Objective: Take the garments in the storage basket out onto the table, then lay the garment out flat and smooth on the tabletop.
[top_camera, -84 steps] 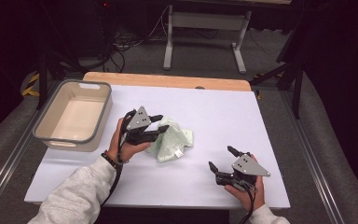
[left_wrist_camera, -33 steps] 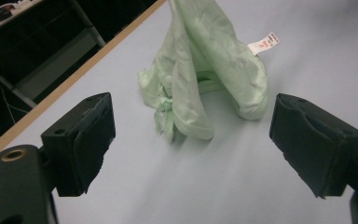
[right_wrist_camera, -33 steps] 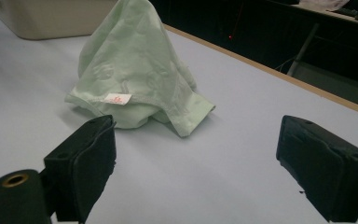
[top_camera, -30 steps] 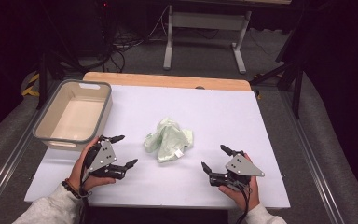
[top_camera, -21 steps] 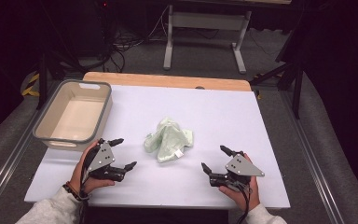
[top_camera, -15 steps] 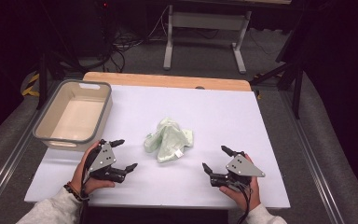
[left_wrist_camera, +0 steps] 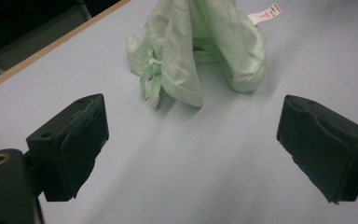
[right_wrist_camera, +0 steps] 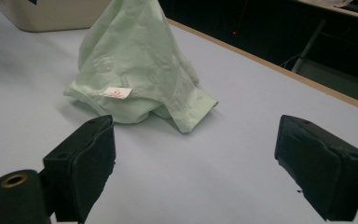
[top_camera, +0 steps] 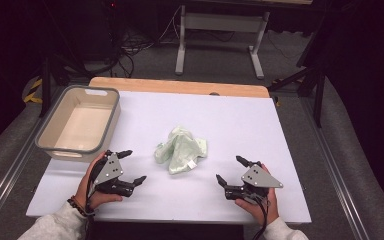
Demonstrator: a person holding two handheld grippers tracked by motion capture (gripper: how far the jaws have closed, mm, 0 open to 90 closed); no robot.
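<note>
Both my left gripper [top_camera: 130,166] and right gripper [top_camera: 228,170] are wide open; pinching one layer may drag the cloth [top_camera: 181,155] along the desk [top_camera: 240,120].

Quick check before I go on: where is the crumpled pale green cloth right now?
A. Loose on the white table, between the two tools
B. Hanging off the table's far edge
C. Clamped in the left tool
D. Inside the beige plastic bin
A: the crumpled pale green cloth lies on the white table, apart from the open left tool and right tool; the beige plastic bin holds nothing.
</note>
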